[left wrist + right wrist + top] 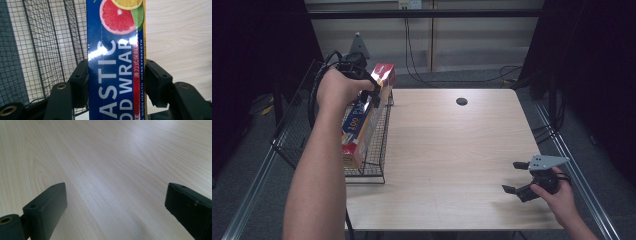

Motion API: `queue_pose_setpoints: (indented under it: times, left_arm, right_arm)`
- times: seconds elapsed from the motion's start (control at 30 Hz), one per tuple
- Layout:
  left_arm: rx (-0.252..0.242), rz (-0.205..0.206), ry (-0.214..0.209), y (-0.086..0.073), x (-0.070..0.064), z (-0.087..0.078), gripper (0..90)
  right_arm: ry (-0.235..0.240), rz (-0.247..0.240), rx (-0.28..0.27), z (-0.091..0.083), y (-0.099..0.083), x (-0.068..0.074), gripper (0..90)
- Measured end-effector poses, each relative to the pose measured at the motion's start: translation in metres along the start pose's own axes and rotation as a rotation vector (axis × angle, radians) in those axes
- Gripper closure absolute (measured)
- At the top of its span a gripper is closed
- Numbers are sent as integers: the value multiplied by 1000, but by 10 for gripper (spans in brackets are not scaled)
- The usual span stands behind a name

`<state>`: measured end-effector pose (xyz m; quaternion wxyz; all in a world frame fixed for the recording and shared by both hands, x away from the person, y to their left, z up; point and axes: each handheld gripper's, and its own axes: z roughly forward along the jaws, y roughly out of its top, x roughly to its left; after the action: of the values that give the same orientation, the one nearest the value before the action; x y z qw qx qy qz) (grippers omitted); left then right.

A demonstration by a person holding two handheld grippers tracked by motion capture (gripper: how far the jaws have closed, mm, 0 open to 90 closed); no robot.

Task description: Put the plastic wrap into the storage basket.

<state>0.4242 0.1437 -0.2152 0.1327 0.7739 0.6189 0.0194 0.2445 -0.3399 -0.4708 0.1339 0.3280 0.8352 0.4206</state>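
Left tongs [116, 82] clamp plastic wrap box [368, 112] inside wire basket [379, 145].

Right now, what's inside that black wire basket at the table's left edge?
A long plastic wrap box slants inside the wire basket, clamped by the left claw. The person's forearm covers the basket's left part.

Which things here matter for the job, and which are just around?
In the job: plastic wrap box, clamped in the left gripper; wire basket it hangs over.

Just around: right gripper, open and idle; table; its dark hole.
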Motion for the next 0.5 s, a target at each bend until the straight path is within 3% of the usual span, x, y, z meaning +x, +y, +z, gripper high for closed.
queue_pose_setpoints:
  times: [0.5]
  left_arm:
    - [-7,-27,20,-5,18,-7,445]
  right_arm:
    - [3,-1,1,1,0,0,44]
